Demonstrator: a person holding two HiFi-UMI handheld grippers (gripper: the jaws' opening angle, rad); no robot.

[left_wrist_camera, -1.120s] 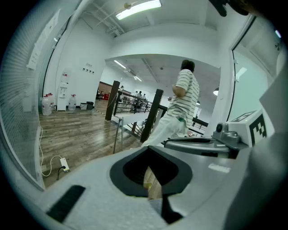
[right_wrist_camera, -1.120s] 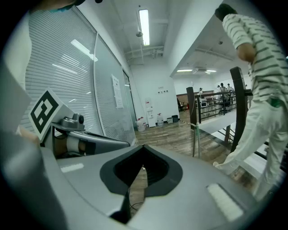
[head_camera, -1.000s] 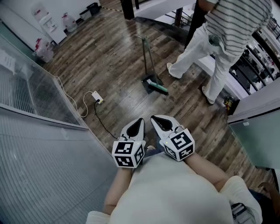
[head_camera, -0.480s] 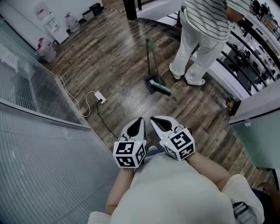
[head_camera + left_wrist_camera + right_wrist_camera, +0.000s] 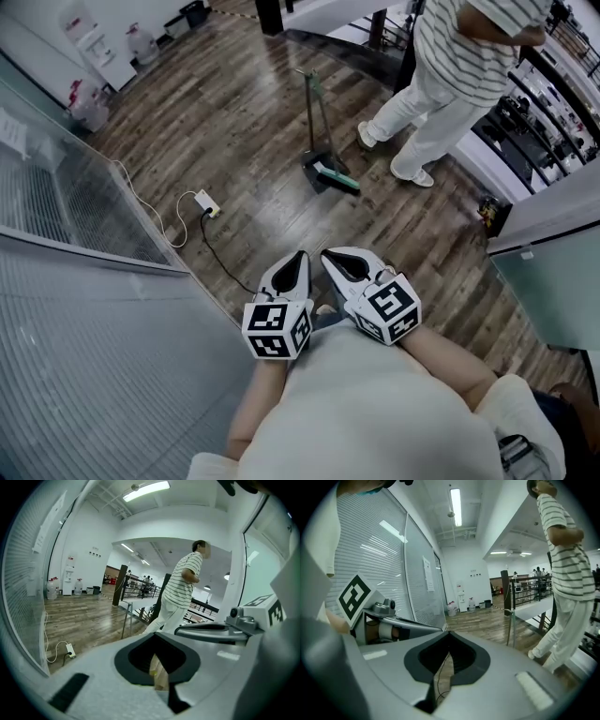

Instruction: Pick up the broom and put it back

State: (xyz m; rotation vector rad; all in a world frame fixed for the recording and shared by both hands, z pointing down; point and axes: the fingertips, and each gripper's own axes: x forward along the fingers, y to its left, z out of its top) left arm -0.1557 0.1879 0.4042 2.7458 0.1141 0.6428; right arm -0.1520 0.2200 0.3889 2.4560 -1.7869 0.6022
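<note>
A broom with a dustpan stands upright on the wooden floor well ahead of me, its thin handle rising toward the far side and green bristles at its foot. The same handle is a slim pole in the left gripper view and shows again as a pole in the right gripper view. My left gripper and right gripper are held side by side close to my body, far short of the broom. Both are shut with nothing between the jaws.
A person in a striped shirt stands just right of the broom. A white power strip with a trailing cable lies on the floor to the left. A glass wall with blinds runs along my left, a glass partition on my right.
The person in the striped shirt has shifted their stance beside the broom, stepping wider. Both grippers and the broom stay where they were.
</note>
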